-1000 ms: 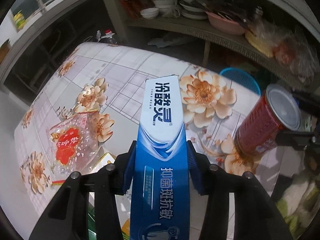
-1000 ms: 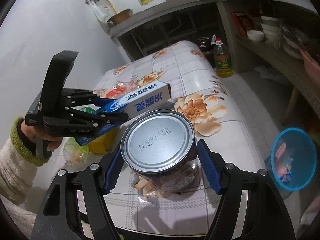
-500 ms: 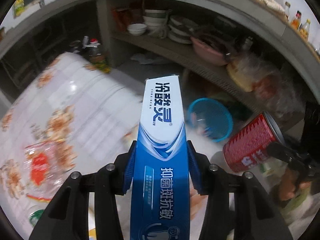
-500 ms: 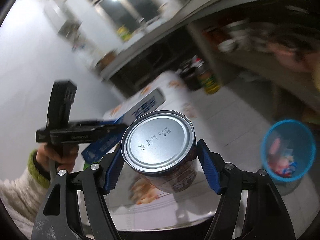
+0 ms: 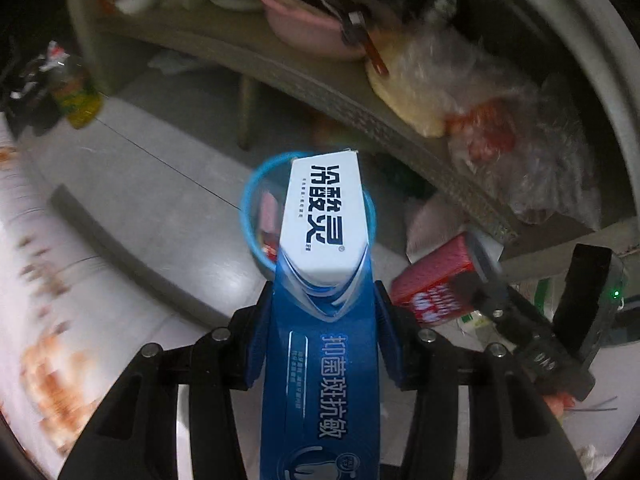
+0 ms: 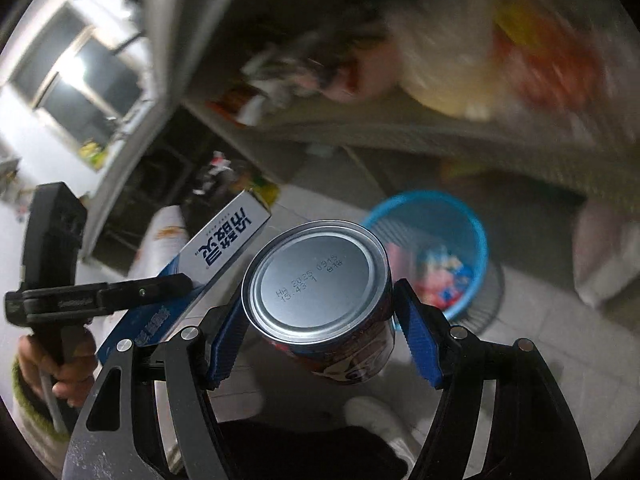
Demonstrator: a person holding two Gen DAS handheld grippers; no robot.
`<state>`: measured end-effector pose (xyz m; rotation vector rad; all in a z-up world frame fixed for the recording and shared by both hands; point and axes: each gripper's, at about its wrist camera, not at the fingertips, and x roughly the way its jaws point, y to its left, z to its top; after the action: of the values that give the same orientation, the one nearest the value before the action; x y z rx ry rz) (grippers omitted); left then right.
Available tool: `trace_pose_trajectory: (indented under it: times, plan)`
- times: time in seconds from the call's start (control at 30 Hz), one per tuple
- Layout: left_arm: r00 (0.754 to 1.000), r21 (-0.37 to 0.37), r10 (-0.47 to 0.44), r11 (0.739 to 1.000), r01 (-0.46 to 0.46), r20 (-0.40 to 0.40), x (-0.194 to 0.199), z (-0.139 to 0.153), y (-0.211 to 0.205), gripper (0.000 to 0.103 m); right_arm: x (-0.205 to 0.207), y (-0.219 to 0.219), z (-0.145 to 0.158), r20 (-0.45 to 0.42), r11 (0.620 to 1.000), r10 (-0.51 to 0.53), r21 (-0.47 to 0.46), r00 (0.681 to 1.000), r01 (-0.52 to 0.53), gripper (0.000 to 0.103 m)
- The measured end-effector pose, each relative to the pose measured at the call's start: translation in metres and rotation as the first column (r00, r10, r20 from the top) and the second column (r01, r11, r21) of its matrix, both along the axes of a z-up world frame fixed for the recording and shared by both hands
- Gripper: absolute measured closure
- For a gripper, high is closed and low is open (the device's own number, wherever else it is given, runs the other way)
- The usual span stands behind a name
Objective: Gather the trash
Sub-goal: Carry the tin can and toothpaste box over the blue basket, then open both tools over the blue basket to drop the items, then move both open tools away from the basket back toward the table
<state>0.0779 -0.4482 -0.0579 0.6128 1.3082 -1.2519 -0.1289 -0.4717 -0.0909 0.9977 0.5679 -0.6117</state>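
A: Left wrist view, item one: left tongs, clamped on a toothpaste box, blue and white, held lengthwise; box's far end seen over the mouth of a blue basket on the floor; wrappers visible inside the basket.

B: Item two, right wrist view: right tongs, clamped on a tin can, silver end toward the lens, red label below; basket seen ahead and to the right of the can; height above it cannot be told.

A: Step in hand, judged: carriage of both pieces to the basket for release; neither yet let go.

B: Handling notes: box to be brought squarely over the opening and tipped nose-down before the left tongs are parted, since a long light carton may bridge the rim or skid off it; can to be lowered close to the mouth before release, being heavier and apt to bounce or tip a light basket.

A: Further note: the two tools are seen near each other; releases are best made one after the other so that collision is avoided.

B: Surroundings listed: shelf with a pink basin and plastic bags; floral bench at left edge; much is blurred.
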Motion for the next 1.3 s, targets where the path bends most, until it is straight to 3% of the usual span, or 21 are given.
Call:
trace_pose_trajectory:
  times: [0.13, 0.17, 0.2, 0.27, 0.33, 0.43, 0.6, 0.97, 1.3]
  plan:
    - [0.999, 0.011, 0.007, 1.000, -0.007, -0.050, -0.008, -0.023, -0.045, 0.057, 0.009, -0.033, -0.023, -0.049, 0.998, -0.045, 0.030, 0.998, 0.046, 0.034]
    - [0.999, -0.007, 0.012, 1.000, -0.012, -0.048, -0.008, -0.023, -0.056, 0.052, 0.014, -0.043, -0.029, -0.063, 0.998, -0.053, 0.034, 0.997, 0.055, 0.032]
    - [0.999, -0.018, 0.016, 1.000, -0.017, -0.052, -0.007, -0.025, -0.063, 0.035, 0.016, -0.050, -0.034, -0.073, 0.997, -0.062, 0.045, 0.995, 0.065, 0.029]
    - [0.996, -0.048, 0.052, 0.997, -0.056, -0.078, -0.005, -0.025, -0.077, 0.023, 0.022, -0.071, -0.054, -0.083, 0.994, -0.080, 0.072, 0.993, 0.086, 0.027]
    - [0.989, -0.061, 0.074, 0.995, -0.082, -0.127, -0.003, -0.026, -0.083, 0.023, 0.024, -0.080, -0.068, -0.128, 0.990, -0.103, 0.086, 0.986, 0.114, 0.027]
    - [0.985, -0.073, 0.061, 0.995, -0.074, -0.163, -0.005, -0.025, -0.078, 0.023, 0.021, -0.076, -0.073, -0.125, 0.989, -0.107, 0.093, 0.986, 0.119, 0.028]
    - [0.991, -0.093, 0.020, 0.995, -0.033, -0.135, -0.010, -0.016, -0.061, 0.023, 0.007, -0.057, -0.070, -0.127, 0.992, -0.092, 0.074, 0.988, 0.102, 0.027]
    - [0.991, -0.131, 0.054, 0.989, -0.070, -0.122, 0.001, 0.009, -0.014, 0.023, -0.010, -0.021, -0.060, -0.136, 0.992, -0.091, 0.079, 0.987, 0.102, 0.027]
    - [0.993, -0.138, 0.080, 0.986, -0.091, -0.083, 0.004, 0.030, 0.028, 0.021, 0.010, 0.012, -0.021, -0.155, 0.999, 0.006, -0.050, 0.988, -0.014, 0.022]
